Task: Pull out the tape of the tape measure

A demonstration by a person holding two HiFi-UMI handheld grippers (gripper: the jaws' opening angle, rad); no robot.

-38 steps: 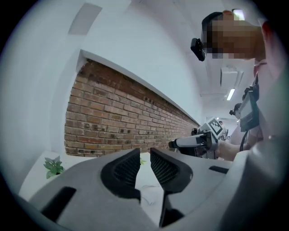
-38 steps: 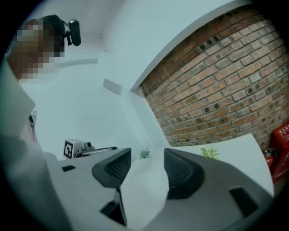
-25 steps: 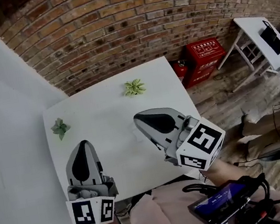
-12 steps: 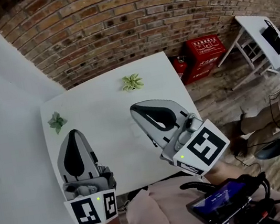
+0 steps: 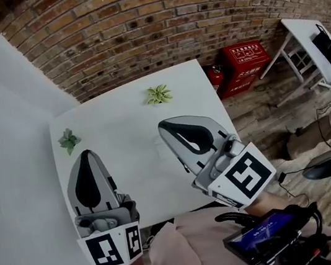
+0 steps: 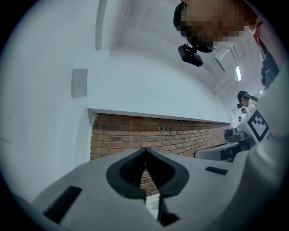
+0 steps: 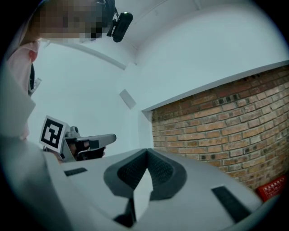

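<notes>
Nearest, the left gripper (image 5: 85, 154) at 7 o'clock and the right gripper (image 5: 164, 126) at 5 o'clock each have their jaws pressed together on nothing, held over the white table (image 5: 123, 142). On it sit a near plant (image 5: 69, 140) at 10 o'clock and a far plant (image 5: 158, 94) at 12. Beyond is the brick wall (image 5: 166, 21). The tape measure shows in no view.

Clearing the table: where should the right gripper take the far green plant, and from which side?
Probably take the plant across its leaf cluster, from straight above: it sits low on the table with leaves spreading outward. The right gripper is shut, so open it first.
</notes>
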